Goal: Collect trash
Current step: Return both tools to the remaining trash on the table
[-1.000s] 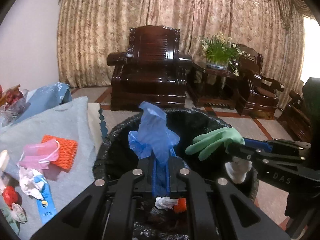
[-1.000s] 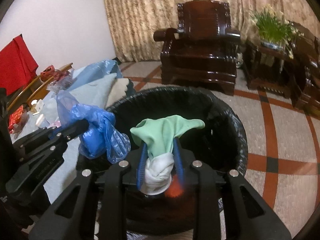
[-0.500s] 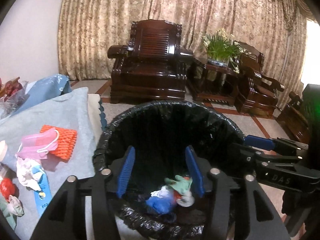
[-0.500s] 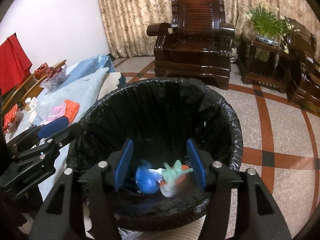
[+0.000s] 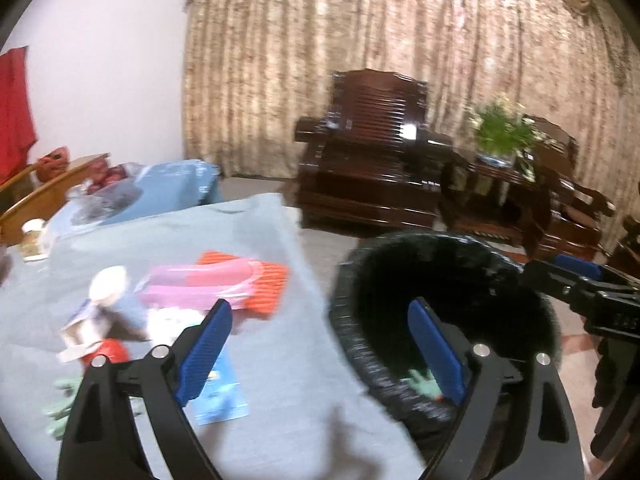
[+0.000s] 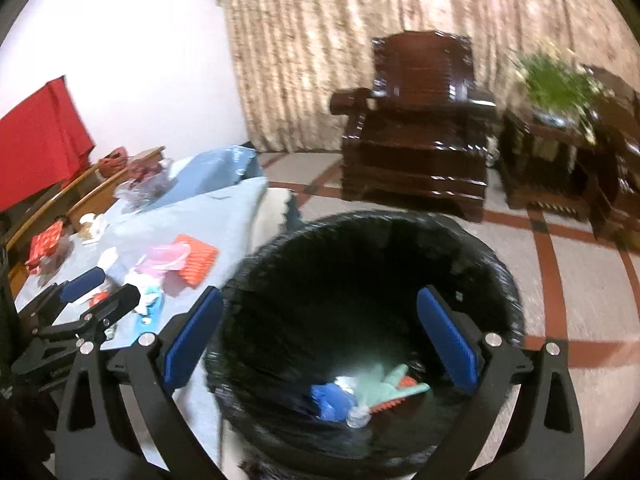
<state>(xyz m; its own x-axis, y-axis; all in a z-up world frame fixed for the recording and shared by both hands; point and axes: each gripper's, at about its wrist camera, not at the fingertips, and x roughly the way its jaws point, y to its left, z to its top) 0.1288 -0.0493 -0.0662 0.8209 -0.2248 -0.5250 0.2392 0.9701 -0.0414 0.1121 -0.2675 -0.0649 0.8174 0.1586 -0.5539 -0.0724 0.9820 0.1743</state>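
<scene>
A black-lined trash bin (image 6: 496, 280) stands on the floor beside the table; a blue glove (image 6: 332, 398) and a green glove (image 6: 386, 384) lie at its bottom. My right gripper (image 6: 320, 340) is open and empty above the bin. My left gripper (image 5: 320, 354) is open and empty over the table's right edge, beside the bin (image 5: 516, 276). On the blue-grey cloth (image 5: 240, 236) lie a pink mask (image 5: 200, 288), an orange mesh piece (image 5: 270, 288), crumpled tissue, a red scrap (image 5: 110, 352) and a blue packet (image 5: 220, 396).
A dark wooden armchair (image 6: 420, 132) stands behind the bin, with a side table and potted plant (image 6: 556, 84) to its right. A blue bag (image 5: 176, 184) and more clutter sit at the table's far end. Curtains cover the back wall.
Both grippers opened and dropped the blue and green gloves into the bin. The left gripper has since swung left over the table; the right has shifted a little left.
</scene>
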